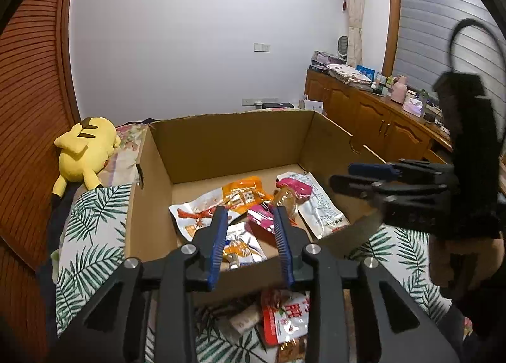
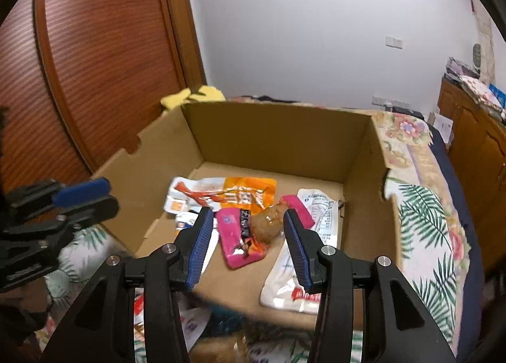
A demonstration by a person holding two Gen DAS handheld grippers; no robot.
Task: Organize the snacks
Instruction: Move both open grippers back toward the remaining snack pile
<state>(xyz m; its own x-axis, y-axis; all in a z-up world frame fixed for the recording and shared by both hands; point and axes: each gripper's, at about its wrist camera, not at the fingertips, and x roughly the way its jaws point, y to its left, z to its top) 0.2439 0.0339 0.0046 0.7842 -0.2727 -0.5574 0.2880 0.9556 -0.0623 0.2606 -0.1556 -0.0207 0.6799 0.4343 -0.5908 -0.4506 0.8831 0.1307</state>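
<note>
Blue-padded left tongs point(image 1: 251, 227) and right tongs point(image 2: 245, 227) both stand spread and pinch nothing; below the left tongs, outside the box, lies a red snack packet point(image 1: 284, 315) on the leaf-print bedcover point(image 1: 91, 236). Just beyond both tongs, the cardboard box point(image 1: 221, 148) holds the snacks: a pink packet point(image 2: 237, 236), a brown wrapped snack point(image 2: 268, 224), an orange packet point(image 2: 249, 192) and a white packet point(image 2: 303, 255). Farther left of the left tongs, a yellow plush toy point(image 1: 85, 151) lies on the bed.

Below the left gripper point(image 1: 250, 220), a red snack packet point(image 1: 284, 318) is partly hidden by its fingers; print is unreadable.
</note>
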